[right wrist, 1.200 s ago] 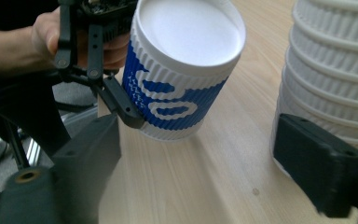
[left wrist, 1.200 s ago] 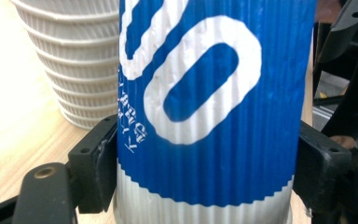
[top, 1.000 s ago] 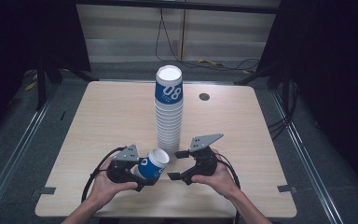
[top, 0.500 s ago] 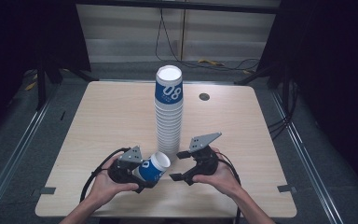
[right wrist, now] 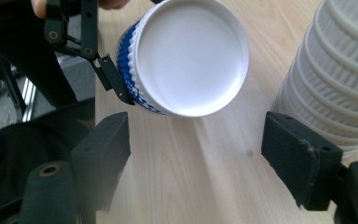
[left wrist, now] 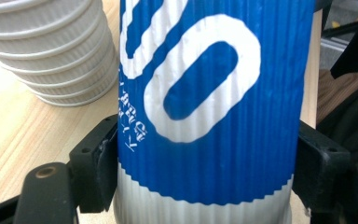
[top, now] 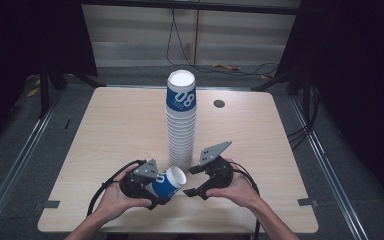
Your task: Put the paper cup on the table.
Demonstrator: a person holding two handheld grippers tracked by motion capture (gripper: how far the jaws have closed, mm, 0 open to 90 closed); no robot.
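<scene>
Tilted further rightward since a second ago, the blue-and-white paper cup (top: 167, 183) sits clamped in the left gripper (top: 156, 192) near the cup stack (top: 181, 122), while the right gripper (top: 196, 181), its empty jaws just narrowed, should square up on the rim before pinching.
</scene>
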